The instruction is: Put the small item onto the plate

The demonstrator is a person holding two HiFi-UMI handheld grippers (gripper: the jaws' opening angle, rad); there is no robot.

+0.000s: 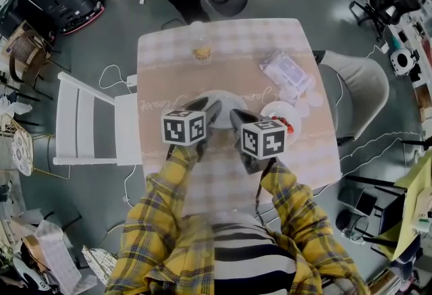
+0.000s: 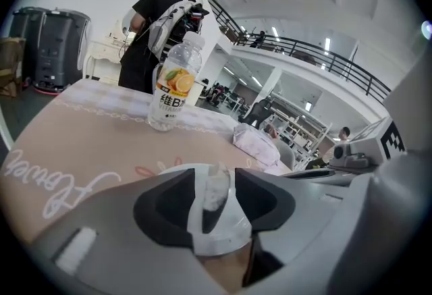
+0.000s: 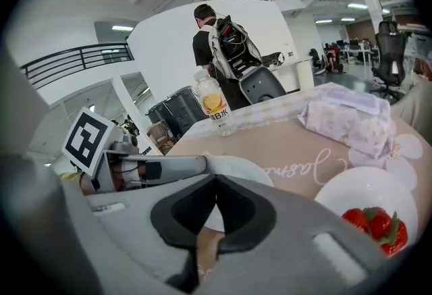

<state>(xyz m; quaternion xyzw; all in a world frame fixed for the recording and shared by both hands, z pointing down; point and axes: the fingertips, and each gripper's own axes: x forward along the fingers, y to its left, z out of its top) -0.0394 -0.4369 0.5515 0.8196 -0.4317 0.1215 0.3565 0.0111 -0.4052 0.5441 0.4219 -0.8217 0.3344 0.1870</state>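
Note:
A small pale and dark item (image 2: 212, 199) stands on the white plate (image 2: 226, 231) in the left gripper view. My left gripper (image 2: 216, 173) straddles it with its jaws apart, a narrow gap showing on each side, so it is open. In the head view the plate (image 1: 224, 96) lies mid-table, with the left gripper (image 1: 210, 110) over its near edge. My right gripper (image 1: 236, 116) hovers just beside it to the right. In the right gripper view its jaws meet at the tip, so the right gripper (image 3: 216, 180) is shut and empty, with the plate (image 3: 246, 169) beyond it.
A drink bottle (image 1: 200, 50) stands at the table's far side. A wrapped tissue pack (image 1: 287, 71) and a white bowl of strawberries (image 1: 282, 117) lie to the right. A white chair (image 1: 88, 121) stands left of the table, a grey one (image 1: 364, 84) right. A person with a backpack (image 2: 162, 23) stands beyond.

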